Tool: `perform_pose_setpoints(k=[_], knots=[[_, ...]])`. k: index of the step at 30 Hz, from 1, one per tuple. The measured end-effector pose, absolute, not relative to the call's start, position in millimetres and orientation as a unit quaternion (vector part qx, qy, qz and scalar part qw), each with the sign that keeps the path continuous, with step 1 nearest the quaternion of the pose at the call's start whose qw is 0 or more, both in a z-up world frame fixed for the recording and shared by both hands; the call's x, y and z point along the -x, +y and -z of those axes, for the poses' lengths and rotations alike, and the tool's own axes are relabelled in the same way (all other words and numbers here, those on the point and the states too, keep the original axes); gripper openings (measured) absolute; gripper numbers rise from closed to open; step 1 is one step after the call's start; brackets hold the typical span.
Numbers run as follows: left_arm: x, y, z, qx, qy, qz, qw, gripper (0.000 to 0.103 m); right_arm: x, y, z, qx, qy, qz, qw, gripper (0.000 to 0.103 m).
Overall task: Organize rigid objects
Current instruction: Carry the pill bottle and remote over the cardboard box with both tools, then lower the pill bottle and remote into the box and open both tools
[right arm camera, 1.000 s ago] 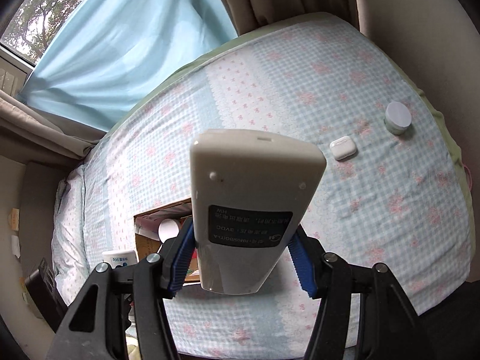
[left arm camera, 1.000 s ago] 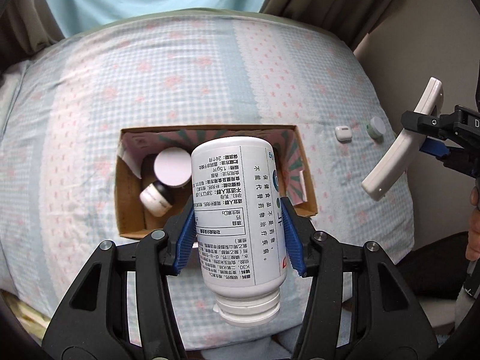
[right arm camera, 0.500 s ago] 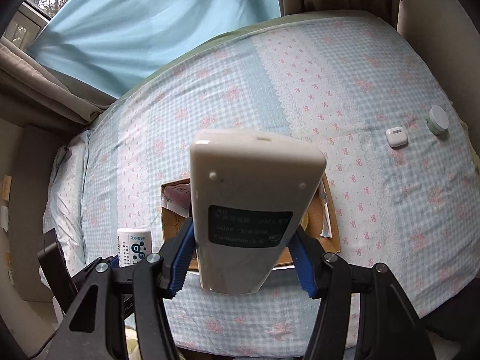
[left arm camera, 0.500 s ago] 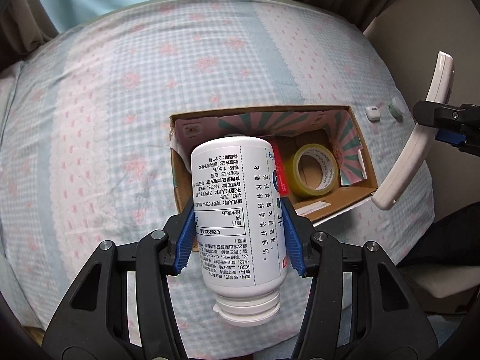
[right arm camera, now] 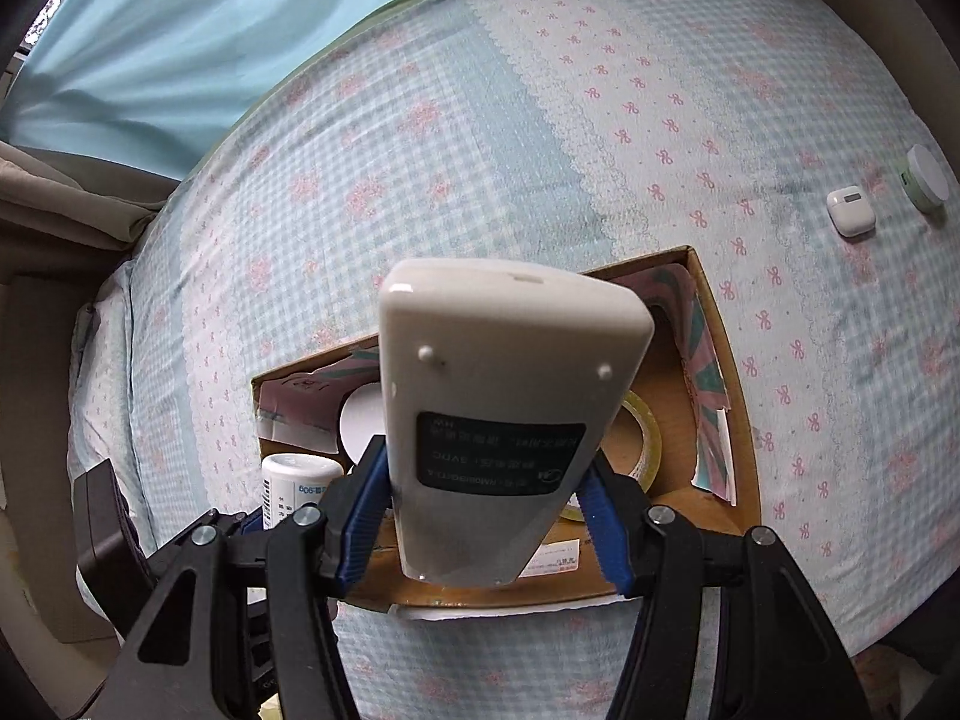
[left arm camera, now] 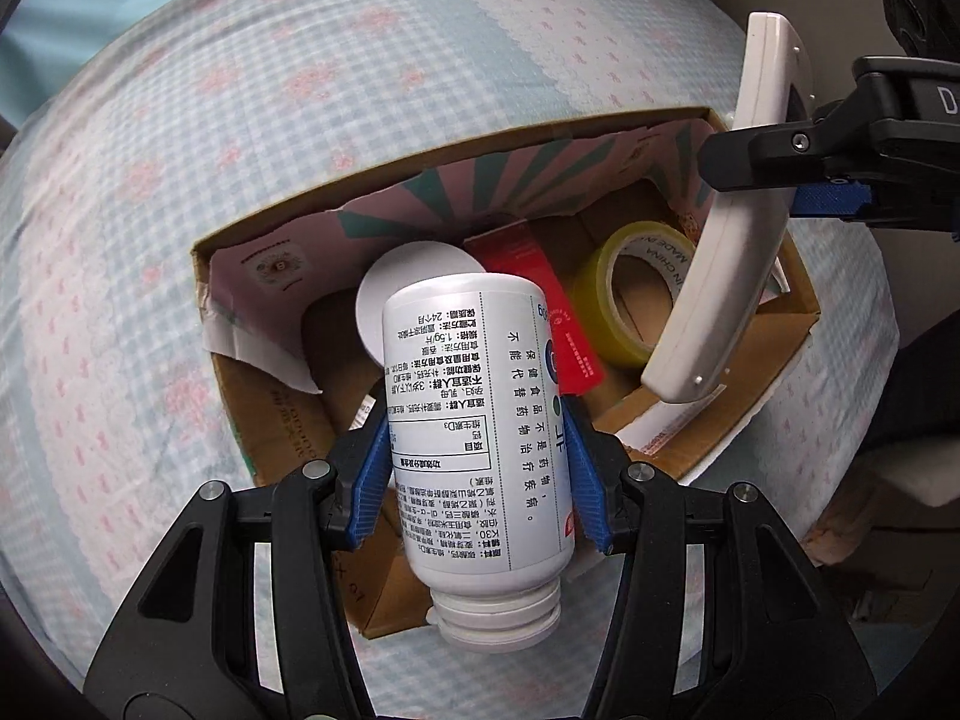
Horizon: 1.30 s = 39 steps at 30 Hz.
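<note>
My left gripper [left arm camera: 474, 468] is shut on a white pill bottle [left arm camera: 480, 420] with printed text, cap towards the camera, held just above the open cardboard box [left arm camera: 798, 324]. My right gripper [right arm camera: 486, 516] is shut on a cream remote control [right arm camera: 504, 414], back side up, hanging over the right half of the same box [right arm camera: 738, 420]. In the left wrist view the remote [left arm camera: 732, 240] and the right gripper [left arm camera: 798, 168] hang above a yellow tape roll [left arm camera: 624, 294]. The bottle's base [right arm camera: 300, 480] shows at the box's left in the right wrist view.
Inside the box lie a white round lid [left arm camera: 396, 276], a red packet [left arm camera: 540, 300] and the tape roll [right arm camera: 642, 426]. On the checked bedspread to the right sit a white earbud case [right arm camera: 850, 211] and a small round white jar [right arm camera: 927, 177]. A blue curtain [right arm camera: 180, 30] hangs behind the bed.
Both grippers have come down towards the box, which now looks much larger. The remote has moved left from beside the bed to over the box's right half. Both grips are unchanged.
</note>
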<state>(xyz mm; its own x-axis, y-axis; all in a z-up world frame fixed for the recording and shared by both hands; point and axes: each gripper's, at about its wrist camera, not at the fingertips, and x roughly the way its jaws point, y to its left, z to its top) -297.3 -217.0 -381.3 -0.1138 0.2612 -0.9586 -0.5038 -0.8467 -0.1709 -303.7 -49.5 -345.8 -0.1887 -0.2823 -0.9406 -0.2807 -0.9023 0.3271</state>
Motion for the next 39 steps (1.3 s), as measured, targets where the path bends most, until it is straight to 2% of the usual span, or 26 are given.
perform_pose_setpoints(k=[8,15,16,17,18,20,22,23,24,39], knots=[[298,-186,402,0.6,0.151,-0.726,0.3,0.048,298,-39,389,-0.656,-0.261,0.708,-0.007,0.055],[301,-188,398,0.596,0.145,-0.727,0.31,0.049,300,-39,400,-0.663,-0.275,0.696,0.001,0.055],[301,-189,394,0.59,0.139,-0.73,0.315,0.057,300,-38,401,-0.664,-0.28,0.694,0.001,0.055],[301,-188,390,0.588,0.137,-0.732,0.316,0.069,300,-36,403,-0.664,-0.284,0.691,-0.001,0.055],[301,-187,387,0.589,0.137,-0.732,0.314,0.103,300,-35,403,-0.664,-0.284,0.692,-0.008,0.055],[302,-188,382,0.59,0.126,-0.734,0.312,0.103,301,-33,401,-0.664,-0.282,0.692,-0.015,0.057],[302,-192,380,0.595,0.115,-0.735,0.303,0.103,301,-29,397,-0.669,-0.27,0.691,-0.039,0.074],[302,-194,379,0.597,0.112,-0.737,0.297,0.103,299,-26,394,-0.667,-0.266,0.694,-0.049,0.091],[302,-197,380,0.599,0.11,-0.738,0.291,0.103,296,-23,389,-0.662,-0.265,0.699,-0.054,0.1],[290,-221,347,0.599,0.092,-0.755,0.25,0.103,272,-20,360,-0.656,-0.283,0.698,-0.04,0.101]])
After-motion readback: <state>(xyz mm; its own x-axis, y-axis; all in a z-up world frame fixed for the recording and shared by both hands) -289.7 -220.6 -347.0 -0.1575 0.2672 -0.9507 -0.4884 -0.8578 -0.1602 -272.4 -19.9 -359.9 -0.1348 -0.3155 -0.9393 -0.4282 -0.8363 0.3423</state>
